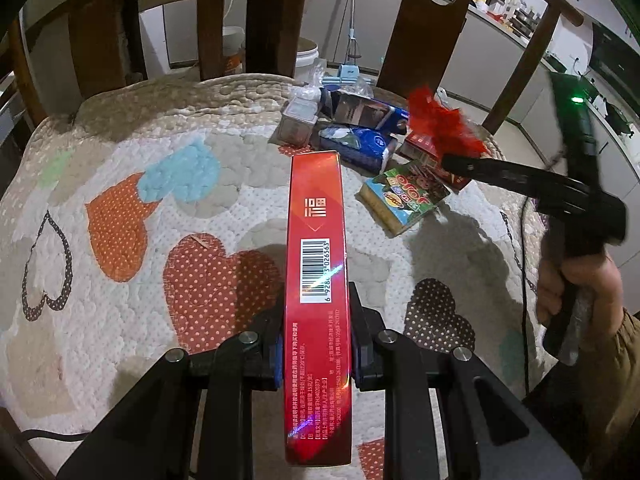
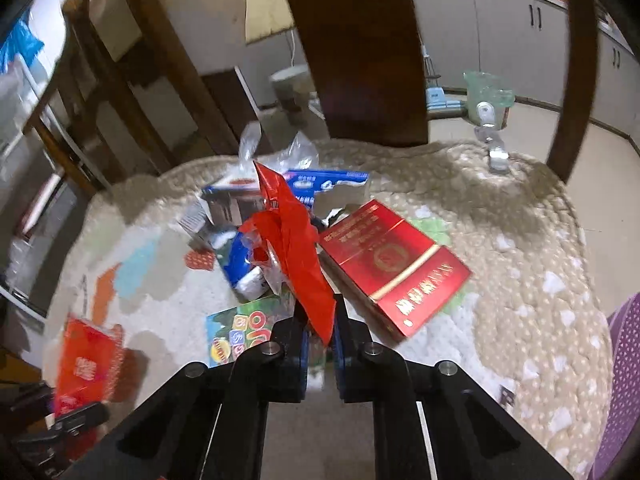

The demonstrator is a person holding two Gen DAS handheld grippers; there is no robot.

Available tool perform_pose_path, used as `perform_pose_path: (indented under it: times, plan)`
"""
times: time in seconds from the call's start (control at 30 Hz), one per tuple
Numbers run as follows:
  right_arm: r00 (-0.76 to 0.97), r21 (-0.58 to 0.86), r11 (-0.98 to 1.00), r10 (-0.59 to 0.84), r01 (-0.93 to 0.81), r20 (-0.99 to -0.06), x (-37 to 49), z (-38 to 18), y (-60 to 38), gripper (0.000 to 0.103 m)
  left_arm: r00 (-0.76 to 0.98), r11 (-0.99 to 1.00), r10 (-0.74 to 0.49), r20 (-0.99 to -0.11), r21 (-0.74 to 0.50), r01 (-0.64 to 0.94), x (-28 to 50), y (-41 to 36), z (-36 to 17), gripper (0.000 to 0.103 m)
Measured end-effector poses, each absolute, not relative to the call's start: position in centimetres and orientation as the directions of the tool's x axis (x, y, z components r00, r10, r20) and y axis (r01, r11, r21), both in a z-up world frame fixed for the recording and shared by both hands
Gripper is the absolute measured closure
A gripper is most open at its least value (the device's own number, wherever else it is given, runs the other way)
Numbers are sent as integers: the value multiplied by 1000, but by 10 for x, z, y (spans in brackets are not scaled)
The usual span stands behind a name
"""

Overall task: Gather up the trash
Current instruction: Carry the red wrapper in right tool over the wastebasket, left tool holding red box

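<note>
Over the quilted cushion (image 1: 120,184): left gripper (image 1: 316,344) clamps red box (image 1: 316,280) edge-on; right gripper (image 2: 320,344) pinches red plastic scrap (image 2: 296,256). Lift scrap straight, avoid snagging pile.

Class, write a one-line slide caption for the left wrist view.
Left claw clamps a long red cardboard box above a heart-patterned quilted cushion, near piled packaging.

The left gripper (image 1: 316,354) angles downward over the cushion (image 1: 160,184), its jaws clamped on a red box (image 1: 318,280) standing on edge. The right gripper (image 2: 320,336) also tilts down over the cushion, jaws pinched on a red wrapper (image 2: 298,248). A bare hand (image 1: 576,284) grips its handle at the cushion's right edge.
</note>
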State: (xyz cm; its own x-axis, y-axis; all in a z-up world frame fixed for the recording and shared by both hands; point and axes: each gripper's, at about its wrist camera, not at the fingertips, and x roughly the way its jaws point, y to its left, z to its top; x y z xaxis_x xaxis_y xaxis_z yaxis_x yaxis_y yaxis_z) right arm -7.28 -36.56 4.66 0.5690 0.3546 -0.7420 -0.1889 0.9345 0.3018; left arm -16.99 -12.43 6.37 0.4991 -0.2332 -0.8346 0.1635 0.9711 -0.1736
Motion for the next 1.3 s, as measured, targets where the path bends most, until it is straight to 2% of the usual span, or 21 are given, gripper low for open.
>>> perform_pose_path:
  times: [0.3,0.53,0.83,1.07,1.3]
  plan:
    - [596,346,922,377,-172,-709,-126,67,-417,93,496,959,-254,-830,-150,240,-170,-162,79,81]
    - [672,353,936,253,12,-696,-160,69,-499,93,491,931,-296,-819,-133,340,-168,-214,91,81]
    - [697,408,876,123,258,-706,-188,54,-597,93,428,850,-414,-803,-173,498,-157,-307,99,81]
    - [680,420,831,72,364,-730,-205,37,-641,93,345,773,-495,-798,-222,595,-150,-389,96,81]
    - [653,424,806,64,412,-755,-211,27,-661,93,299,722,-508,-808,-210,660,-149,-452,88,81]
